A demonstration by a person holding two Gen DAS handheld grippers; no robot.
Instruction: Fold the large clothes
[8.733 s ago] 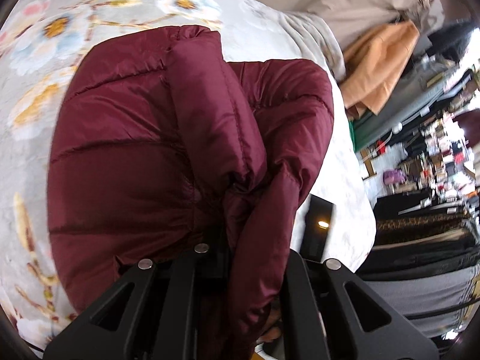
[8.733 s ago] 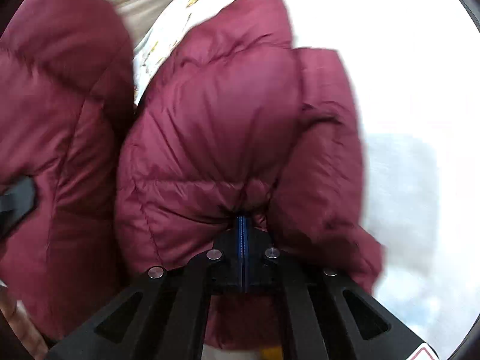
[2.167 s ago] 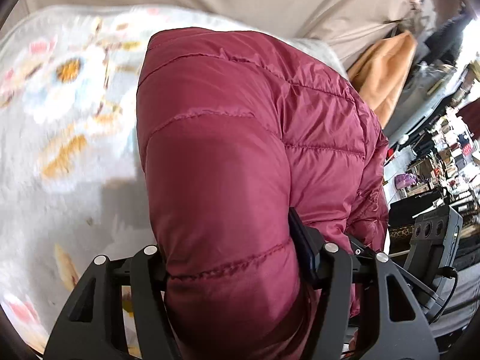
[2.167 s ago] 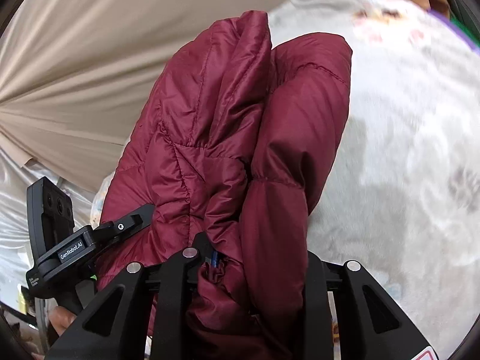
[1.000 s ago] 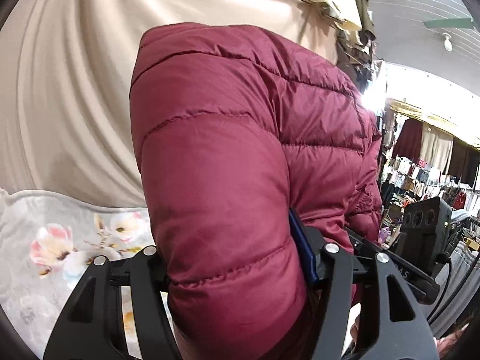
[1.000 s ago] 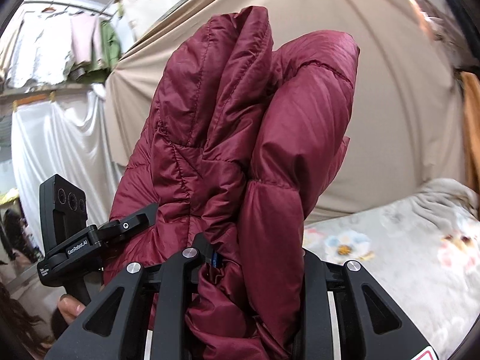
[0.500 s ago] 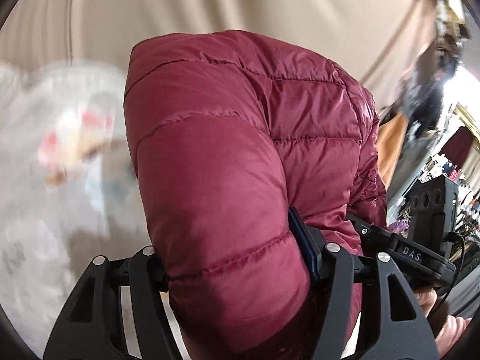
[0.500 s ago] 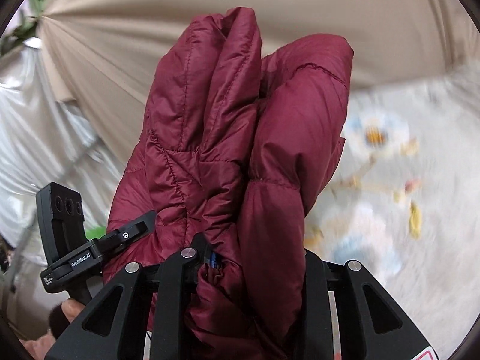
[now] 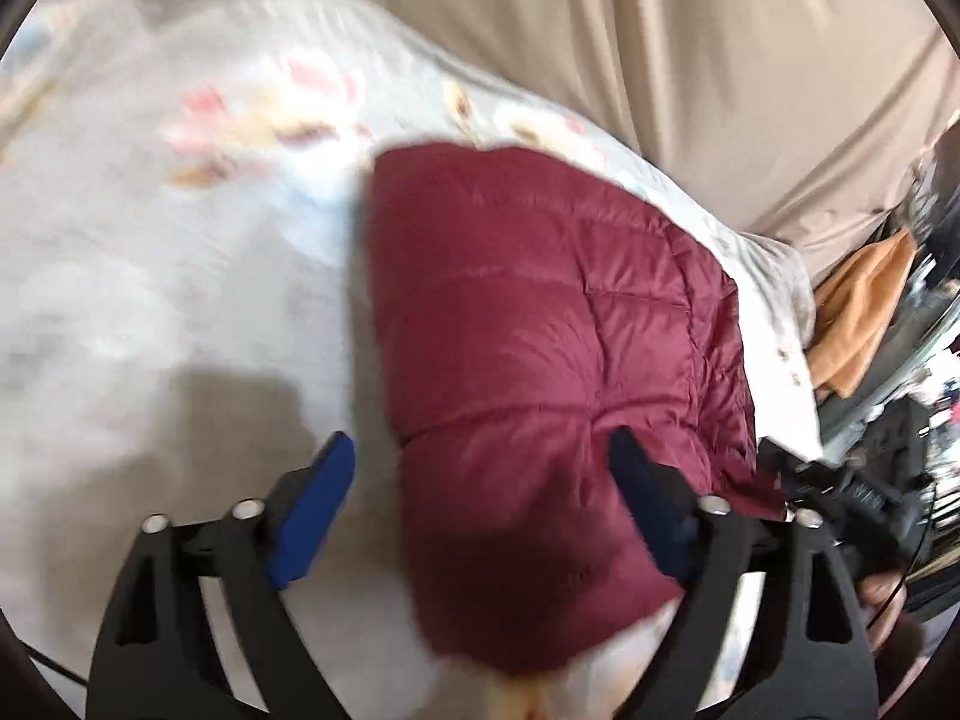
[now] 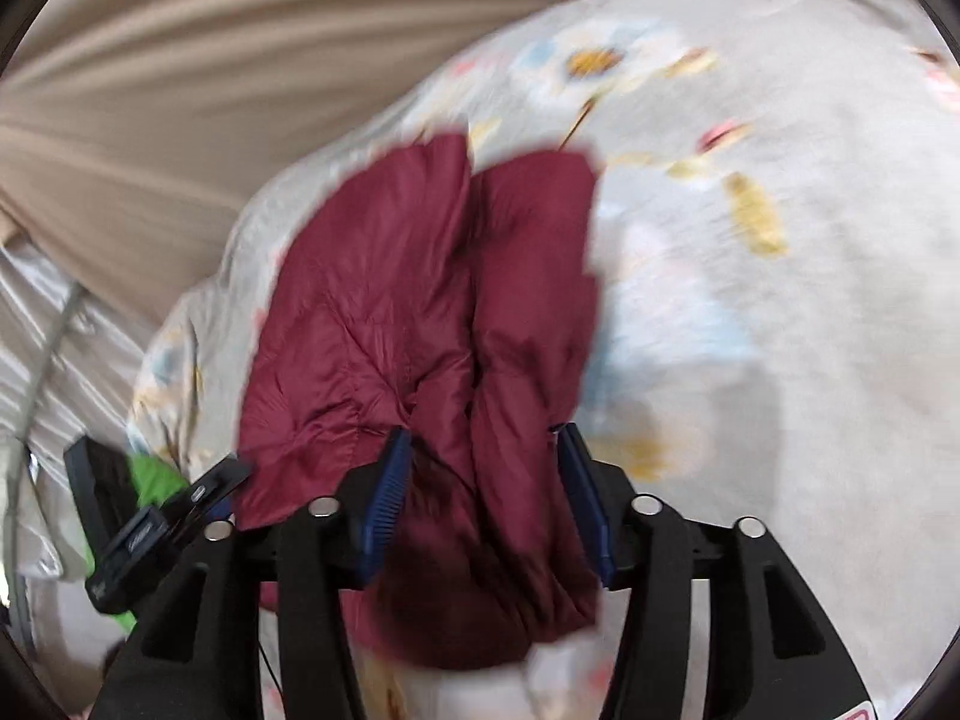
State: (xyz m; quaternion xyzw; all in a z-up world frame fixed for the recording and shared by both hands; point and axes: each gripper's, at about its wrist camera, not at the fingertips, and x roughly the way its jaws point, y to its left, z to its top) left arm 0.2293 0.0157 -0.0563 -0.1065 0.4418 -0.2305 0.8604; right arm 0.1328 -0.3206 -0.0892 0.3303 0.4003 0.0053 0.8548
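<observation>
A bed covered in a pale floral blanket (image 9: 150,312) fills the scene, with a beige draped curtain (image 9: 660,48) hanging behind it. Both views are blurred by motion.

A maroon quilted puffer jacket (image 9: 540,372) lies on the blanket in a folded, puffy bundle. From the right wrist view the jacket (image 10: 420,330) shows two thick folds side by side with a deep crease between them.

The left gripper (image 9: 480,468) has its jaws spread wide. Its blue-padded fingers (image 9: 312,510) stand apart, one out over bare blanket, the other at the jacket's right side. The near end of the bundle sits between them, and the left pad is clearly not touching the fabric. It grips nothing.

The right gripper (image 10: 480,468) is also parted, less widely. Its ribbed blue pads (image 10: 384,492) stand on either side of the nearer fold of the jacket. Fabric bulges between them, but whether the pads touch it cannot be told through the blur.

In the left wrist view the other gripper's black body shows at the right edge, just past the jacket. Beyond the bed's far corner hangs an orange-tan garment (image 9: 864,312) beside cluttered shelves. In the right wrist view something bright green (image 10: 153,480) sits at the bed's left edge.
</observation>
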